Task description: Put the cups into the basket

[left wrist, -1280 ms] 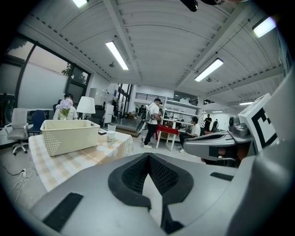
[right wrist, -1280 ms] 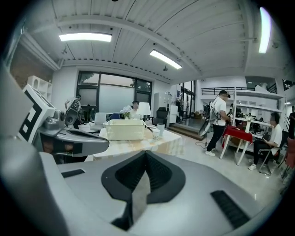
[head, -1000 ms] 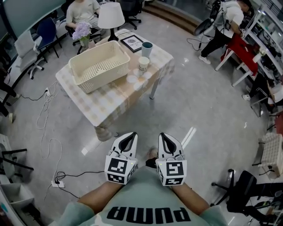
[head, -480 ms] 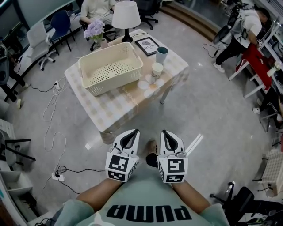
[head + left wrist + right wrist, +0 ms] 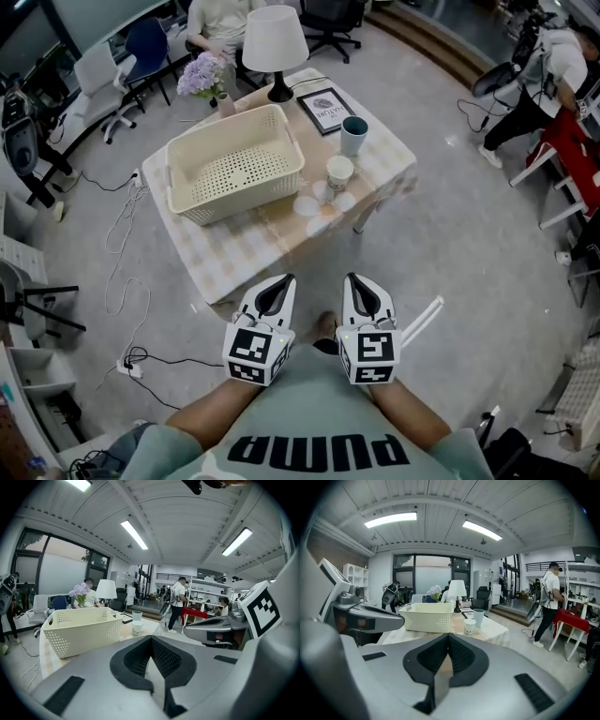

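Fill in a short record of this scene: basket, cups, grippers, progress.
basket: empty, on the table
cups: teal cup and white cup, both upright on the table, outside the basket
left gripper: shut, empty, held short of the table
right gripper: shut, empty, beside the left gripper
progress: no cup in the basket yet

Bright, even light falls from ceiling strip lights (image 5: 391, 520); shadows are soft. Both gripper views bend strongly, with dark corners.
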A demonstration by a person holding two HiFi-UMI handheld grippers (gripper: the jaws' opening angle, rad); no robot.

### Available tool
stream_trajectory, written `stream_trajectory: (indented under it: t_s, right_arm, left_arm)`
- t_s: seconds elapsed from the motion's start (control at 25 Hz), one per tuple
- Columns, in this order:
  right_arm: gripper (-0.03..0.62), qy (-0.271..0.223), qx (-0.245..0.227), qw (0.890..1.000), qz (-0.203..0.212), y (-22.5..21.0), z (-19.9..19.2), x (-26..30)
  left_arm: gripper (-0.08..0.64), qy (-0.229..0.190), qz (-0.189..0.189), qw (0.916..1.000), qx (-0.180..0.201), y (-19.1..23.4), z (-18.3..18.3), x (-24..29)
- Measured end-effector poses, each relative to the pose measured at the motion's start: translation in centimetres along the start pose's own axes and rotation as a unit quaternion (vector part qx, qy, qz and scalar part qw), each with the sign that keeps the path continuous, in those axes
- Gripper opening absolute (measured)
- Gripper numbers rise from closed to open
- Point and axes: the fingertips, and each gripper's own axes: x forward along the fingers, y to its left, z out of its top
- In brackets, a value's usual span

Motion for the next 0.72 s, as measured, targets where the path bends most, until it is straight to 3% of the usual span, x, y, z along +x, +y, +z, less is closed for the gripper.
stream_trajectory:
  t_s: [0.48, 0.72]
  right_arm:
    - [0.012, -0.011, -0.009, 0.999, 0.038, -6.9, 1.9, 5.7]
    - [0.012, -0.009, -0.007, 0.998, 0.054, -7.6, 2.1, 7.6]
  left_arm:
    - [0.002, 0.006, 0.053, 0.9986, -0.004, 0.3, 2.2, 7.5]
    - [0.002, 0.007, 0.07, 0.9975, 0.002, 1.1, 3.0, 9.1]
